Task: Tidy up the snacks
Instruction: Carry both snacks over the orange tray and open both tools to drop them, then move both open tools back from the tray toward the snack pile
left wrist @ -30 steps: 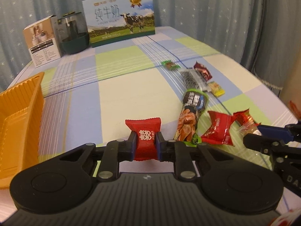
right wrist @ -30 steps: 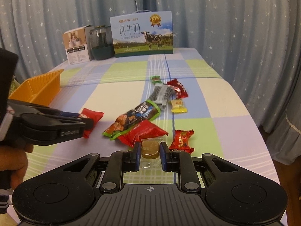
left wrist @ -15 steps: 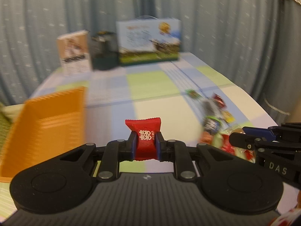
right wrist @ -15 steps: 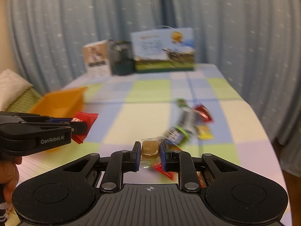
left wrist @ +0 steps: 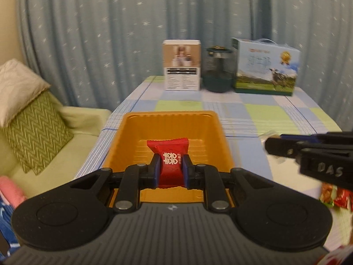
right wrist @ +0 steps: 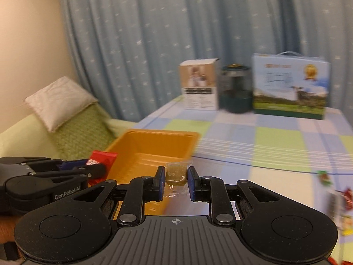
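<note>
One bare orange tray

Your tray lies on the table near its left edge; behind it, the boxes stand in a row.

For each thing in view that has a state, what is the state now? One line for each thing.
Left gripper: shut on the red square candy packet.
Right gripper: shut on the brown candy in clear wrapper.
Orange plastic tray: on the checked tablecloth, nothing inside.
Dark green jar: upright, lid on.
</note>
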